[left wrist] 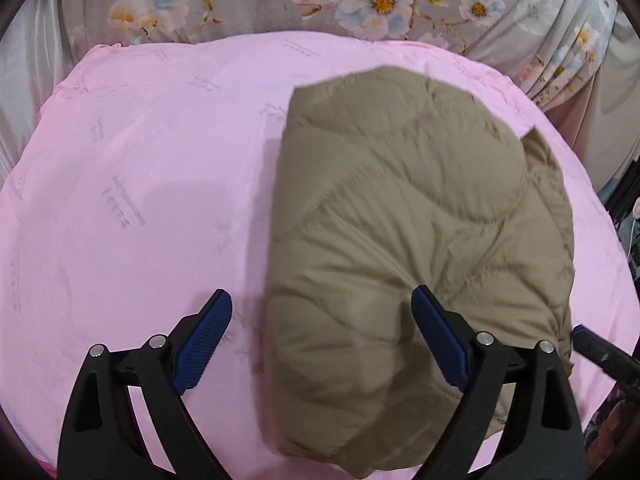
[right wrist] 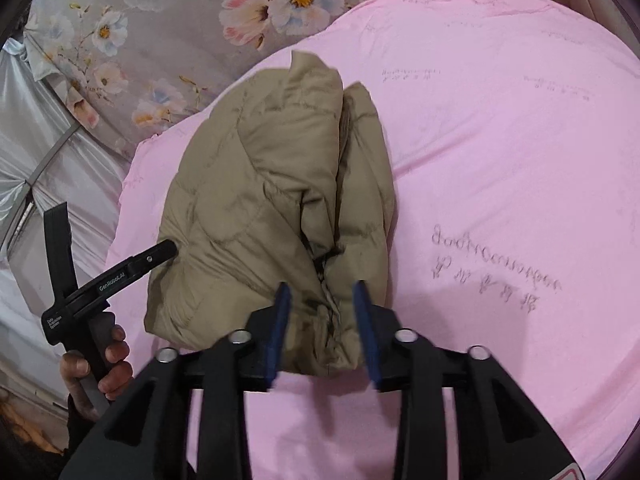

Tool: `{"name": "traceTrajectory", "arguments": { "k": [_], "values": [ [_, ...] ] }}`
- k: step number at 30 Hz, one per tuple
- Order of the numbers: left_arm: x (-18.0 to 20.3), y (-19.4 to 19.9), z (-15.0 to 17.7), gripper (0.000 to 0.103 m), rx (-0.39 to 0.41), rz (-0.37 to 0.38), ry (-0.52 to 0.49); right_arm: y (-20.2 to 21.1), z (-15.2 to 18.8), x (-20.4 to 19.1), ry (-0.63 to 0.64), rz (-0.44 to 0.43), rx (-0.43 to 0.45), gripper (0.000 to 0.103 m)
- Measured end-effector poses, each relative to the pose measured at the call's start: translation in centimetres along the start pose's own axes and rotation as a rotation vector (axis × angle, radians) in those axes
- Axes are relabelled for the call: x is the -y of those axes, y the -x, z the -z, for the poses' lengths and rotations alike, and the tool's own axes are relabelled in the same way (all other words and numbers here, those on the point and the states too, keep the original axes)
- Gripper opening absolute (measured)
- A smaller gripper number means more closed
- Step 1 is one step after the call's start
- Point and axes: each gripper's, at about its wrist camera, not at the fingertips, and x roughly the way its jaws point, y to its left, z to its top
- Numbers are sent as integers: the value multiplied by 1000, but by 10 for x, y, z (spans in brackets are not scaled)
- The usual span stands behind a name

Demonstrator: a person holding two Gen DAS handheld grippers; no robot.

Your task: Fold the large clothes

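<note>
My padded tan jacket (left wrist: 400, 240) lies folded in a bundle on the pink bed cover (left wrist: 140, 200), so my left gripper (left wrist: 320, 340) and right gripper (right wrist: 322, 328) hover spread, pinching nothing.

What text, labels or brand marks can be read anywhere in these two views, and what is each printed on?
"GenRobot.AI": white print on the black arm of the left gripper, right wrist view.
Small white label lower on the same gripper: several short lines, too small to read.
Grey script repeated across the pink sheet: mirrored or upside down, illegible in both views.
Tan puffer jacket: no text visible.
Floral fabric behind: pattern only.
</note>
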Motion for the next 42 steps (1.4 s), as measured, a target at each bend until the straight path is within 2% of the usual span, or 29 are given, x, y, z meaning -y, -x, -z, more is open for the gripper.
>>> {"name": "traceTrajectory", "arguments": {
  "k": [1,3,6,12,14,21,42],
  "values": [
    [-5,3,-6,94,10,21,17,4,-6,1,-10,3,26,70],
    [-17,4,-22,97,14,66,58,4,-22,6,-40,-18,41,72],
    [-24,-11,-45,97,-25,127,103,-11,-45,16,-128,-66,41,78],
    [-25,-63,-67,97,-149,251,220,-62,-63,36,-305,-162,-46,79],
    [-24,-72,-69,98,-168,290,248,-77,-61,35,-338,-200,-74,83],
    [-13,-84,-72,98,-136,266,234,-104,-53,28,-353,-286,-100,97],
    [-11,-100,-62,98,-22,266,192,-119,-52,7,-196,-257,-10,98]
  ]
}}
